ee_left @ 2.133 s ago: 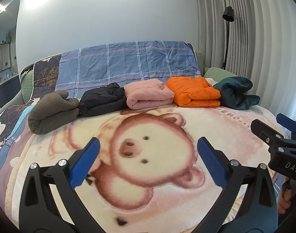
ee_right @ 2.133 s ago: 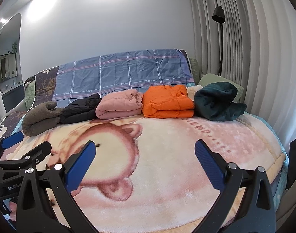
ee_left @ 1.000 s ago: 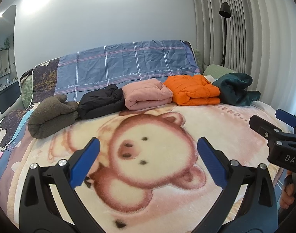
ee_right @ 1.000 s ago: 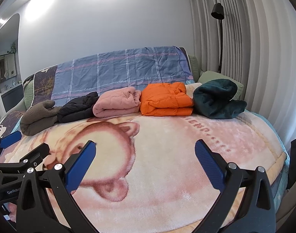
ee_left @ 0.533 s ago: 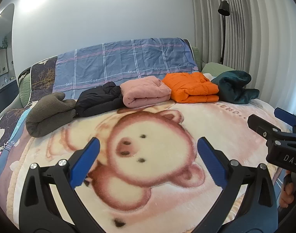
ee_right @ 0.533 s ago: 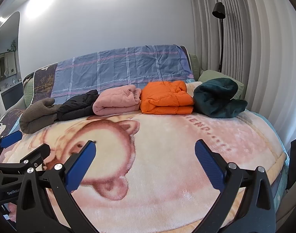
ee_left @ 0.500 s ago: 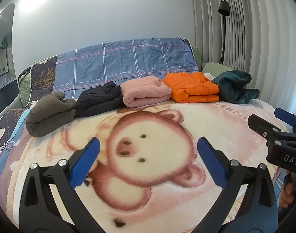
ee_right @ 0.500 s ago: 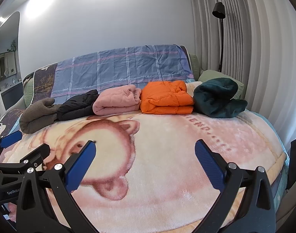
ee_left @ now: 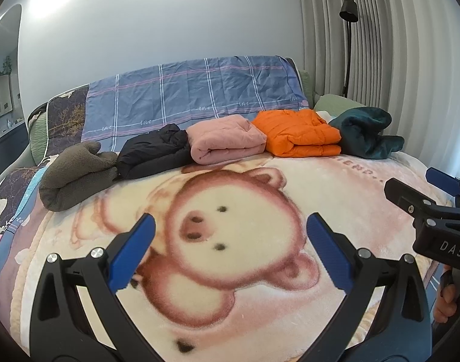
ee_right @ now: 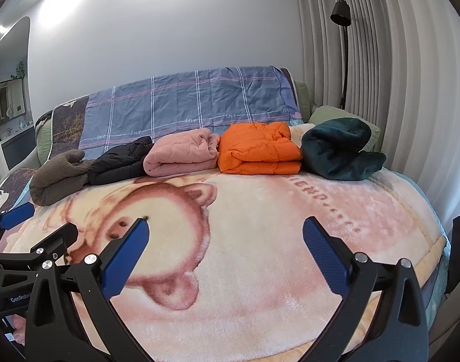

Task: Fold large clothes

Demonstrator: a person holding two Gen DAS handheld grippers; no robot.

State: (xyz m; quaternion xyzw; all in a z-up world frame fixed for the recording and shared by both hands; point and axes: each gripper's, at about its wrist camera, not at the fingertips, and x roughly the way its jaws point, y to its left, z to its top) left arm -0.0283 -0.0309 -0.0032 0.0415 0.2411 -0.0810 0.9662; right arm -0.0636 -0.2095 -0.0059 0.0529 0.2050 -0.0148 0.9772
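Observation:
Several folded garments lie in a row at the far side of the bed: an olive fleece, a black jacket, a pink garment, an orange puffer jacket and a dark teal fleece. The row also shows in the right wrist view, with the orange puffer jacket near the middle. My left gripper is open and empty above the bear blanket. My right gripper is open and empty above the same blanket, well short of the garments.
A blue plaid cover drapes the headboard. A black floor lamp and grey curtains stand at the right. A green pillow sits behind the teal fleece. The right gripper shows at the left view's right edge.
Both views have shifted slightly; the row of garments sits a little differently in frame. Both grippers stay open and empty.

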